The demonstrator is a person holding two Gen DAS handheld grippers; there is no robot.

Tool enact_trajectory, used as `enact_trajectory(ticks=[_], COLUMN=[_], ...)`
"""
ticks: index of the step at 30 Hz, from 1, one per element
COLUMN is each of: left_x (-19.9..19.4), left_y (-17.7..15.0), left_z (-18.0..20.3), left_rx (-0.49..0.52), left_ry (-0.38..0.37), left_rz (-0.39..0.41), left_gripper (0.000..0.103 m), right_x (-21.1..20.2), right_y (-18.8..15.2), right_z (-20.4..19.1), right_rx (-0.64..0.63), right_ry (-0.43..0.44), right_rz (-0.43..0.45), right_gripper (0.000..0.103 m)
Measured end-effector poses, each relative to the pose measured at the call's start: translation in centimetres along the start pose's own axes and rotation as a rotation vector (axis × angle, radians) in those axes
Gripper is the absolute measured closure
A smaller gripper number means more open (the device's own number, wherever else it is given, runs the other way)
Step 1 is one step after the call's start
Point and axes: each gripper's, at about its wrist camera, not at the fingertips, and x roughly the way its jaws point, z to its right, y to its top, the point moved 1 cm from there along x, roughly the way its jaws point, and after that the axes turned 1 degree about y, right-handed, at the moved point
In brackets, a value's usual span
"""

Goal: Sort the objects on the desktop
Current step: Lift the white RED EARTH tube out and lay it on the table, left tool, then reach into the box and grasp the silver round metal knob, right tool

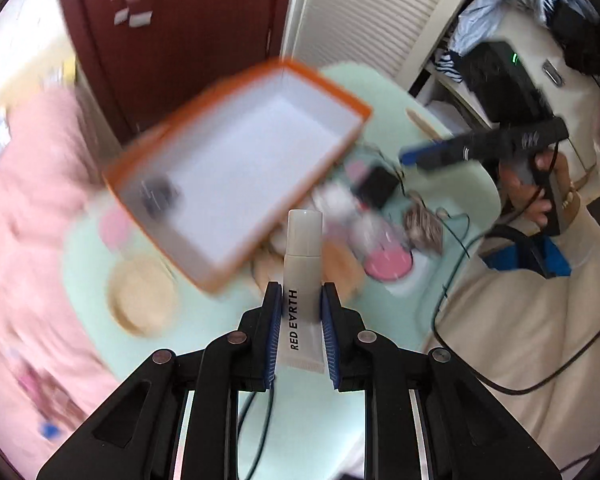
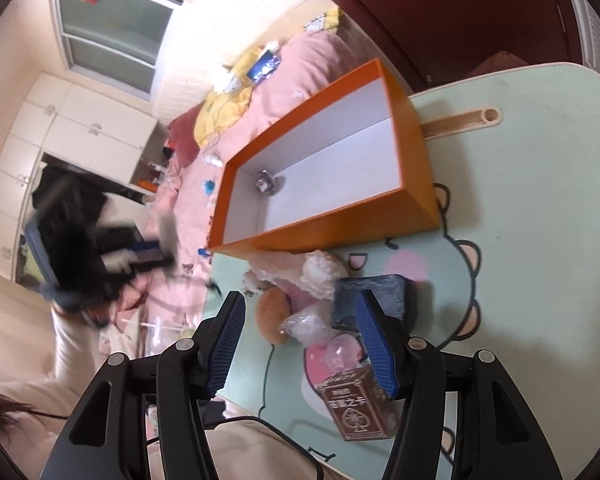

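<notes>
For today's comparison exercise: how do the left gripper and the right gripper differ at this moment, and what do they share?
1. The left gripper is shut on a white tube; the right gripper is open and holds nothing.
2. The left gripper's pads press the tube's sides; the right gripper's pads stand wide apart above the clutter beside the orange box.
Shared: both have black arms with blue ribbed pads and hang over the green table.

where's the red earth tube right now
In the left wrist view the tube is clamped between the left gripper fingers, held above the green table just short of the orange box.
</notes>
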Motion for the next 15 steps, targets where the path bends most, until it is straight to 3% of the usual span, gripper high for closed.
enact_trajectory(ticks=[4,6,10,12,14,15], left_x=[3.6,4.9,5.4,5.2,4.3,3.6], left_y=[-3.5,-4.4,-4.3,-4.2,-4.4,-4.5], left_z=[0.4,0.7,1.6,1.7,1.6,1.5], left_rx=[-0.145,-0.185,-0.174,-0.188,-0.214,-0.23], left_ry=[-0.044,-0.025,0.084,0.114,0.138,0.148], left_rz=[0.007,0.032,0.125,0.173,0.249,0.294], left_gripper=[0.082,0.082,0.079,0.065,0.036,0.029], right_x=[1.2,1.9,3.2,3.9,4.5,4.8], right_y=[0.0,0.2,1.1,1.7,2.3,2.6], right_z=[-1.4,-2.3,-4.2,-5.0,-5.9,-6.3], right_rx=[-0.031,-0.046,-0.076,-0.096,-0.112,-0.117], right_ry=[0.01,0.014,0.027,0.023,0.019,0.017], right_rz=[-0.022,-0.031,-0.043,-0.051,-0.056,-0.058], right_gripper=[0.046,0.046,0.046,0.046,0.046,0.045])
